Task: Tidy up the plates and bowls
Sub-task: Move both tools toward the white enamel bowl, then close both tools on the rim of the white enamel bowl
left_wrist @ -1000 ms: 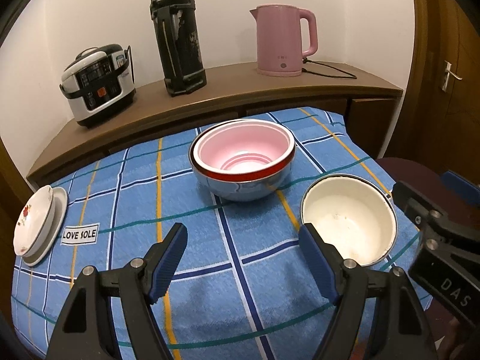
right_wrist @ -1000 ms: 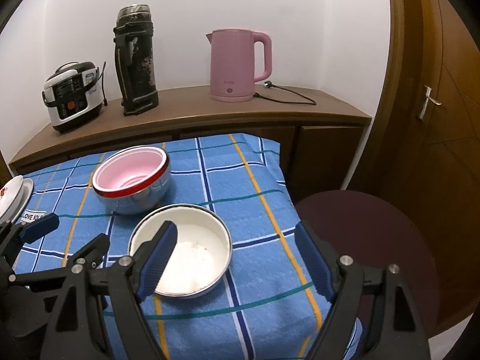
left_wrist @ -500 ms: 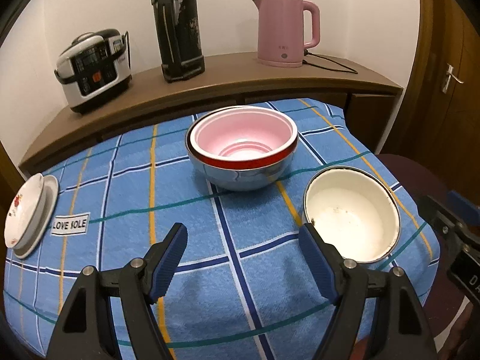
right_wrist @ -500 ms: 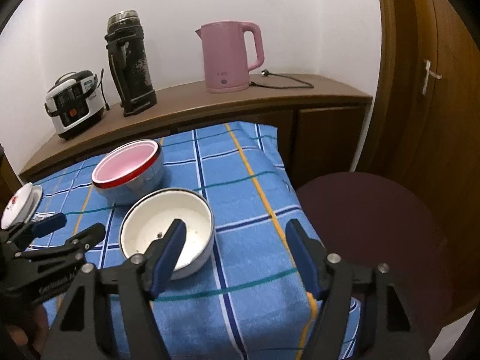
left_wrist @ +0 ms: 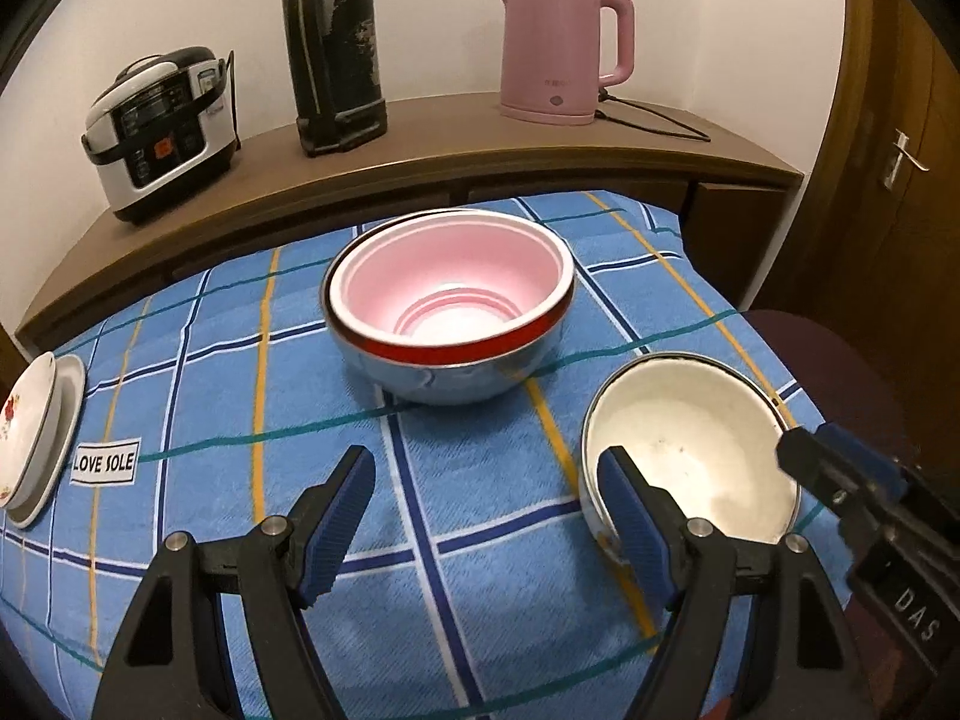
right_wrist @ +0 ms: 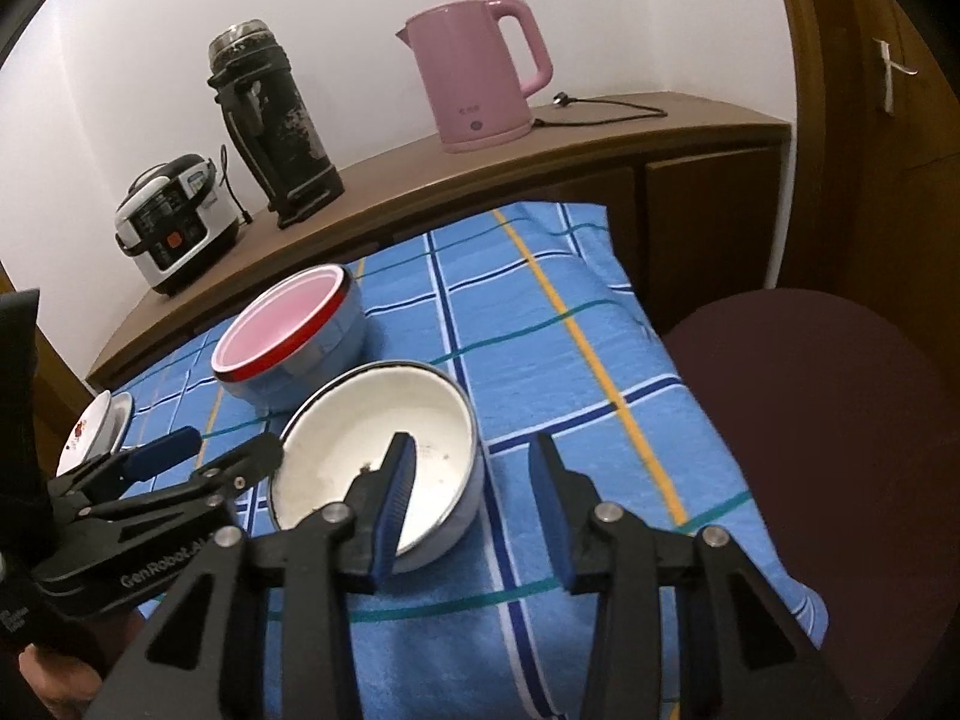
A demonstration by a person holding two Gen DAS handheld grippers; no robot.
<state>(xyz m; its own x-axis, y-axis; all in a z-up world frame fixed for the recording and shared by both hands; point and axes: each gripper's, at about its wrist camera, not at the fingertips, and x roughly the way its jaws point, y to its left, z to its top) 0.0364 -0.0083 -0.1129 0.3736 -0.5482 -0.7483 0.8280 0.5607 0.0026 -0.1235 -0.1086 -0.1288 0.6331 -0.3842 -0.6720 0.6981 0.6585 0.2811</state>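
Note:
A white enamel bowl stands near the right edge of the blue checked tablecloth. My right gripper straddles its near-right wall, one finger inside and one outside. Its jaws are closing, and the pads stand clear of the wall. My left gripper is open and empty over the cloth, its right finger beside the bowl's left rim. A pink bowl sits nested in a steel bowl. Stacked plates lie at the far left.
Along the wall, a wooden sideboard carries a rice cooker, a black flask and a pink kettle with its cord. A dark round seat stands right of the table. A "LOVE SOLE" label lies by the plates.
My right gripper has sunk toward the white bowl and its jaws have narrowed; one finger now sits inside the bowl. My left gripper has edged lower and nearer the bowl's left rim.

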